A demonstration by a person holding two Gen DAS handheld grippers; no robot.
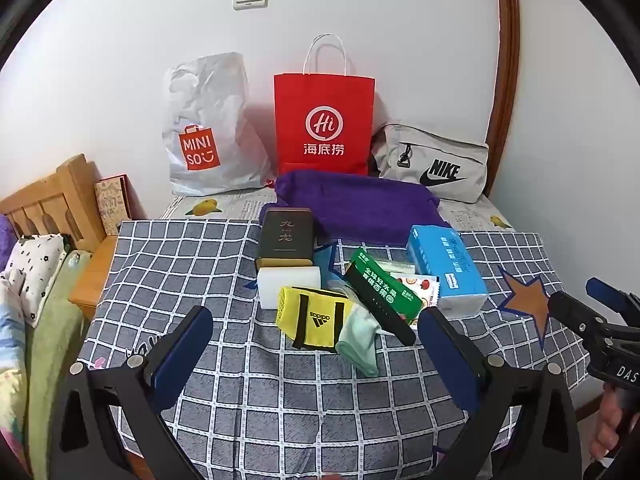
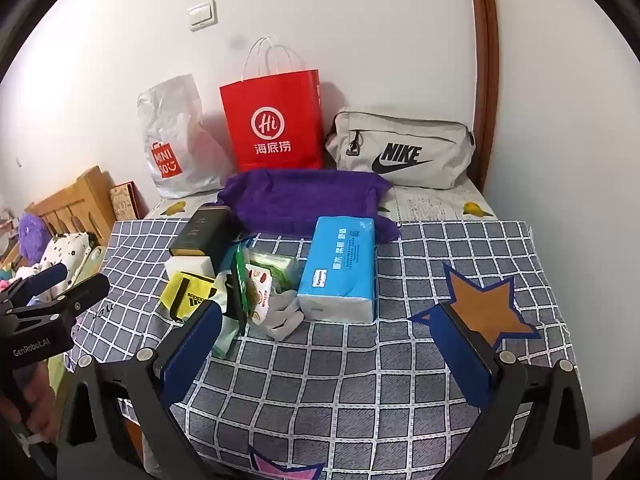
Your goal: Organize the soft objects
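Observation:
A pile lies mid-table on the checked cloth (image 1: 200, 264): a yellow adidas pouch (image 1: 312, 316), a mint green cloth (image 1: 360, 340), a blue tissue pack (image 1: 444, 268), a green and black carton (image 1: 380, 296), a dark box (image 1: 286, 236) on a white block (image 1: 288, 284), and a purple towel (image 1: 360, 208) behind. My left gripper (image 1: 316, 344) hovers open just in front of the pouch and the mint cloth. In the right wrist view the tissue pack (image 2: 340, 268), the towel (image 2: 304, 196) and the pouch (image 2: 188, 292) show; my right gripper (image 2: 324, 340) stands open, nothing between its fingers.
Against the wall stand a white Miniso bag (image 1: 204, 128), a red paper bag (image 1: 324, 120) and a grey Nike pouch (image 1: 432, 164). A wooden bed frame (image 1: 52, 200) with bedding is at the left. The other gripper (image 1: 600, 320) shows at the right edge.

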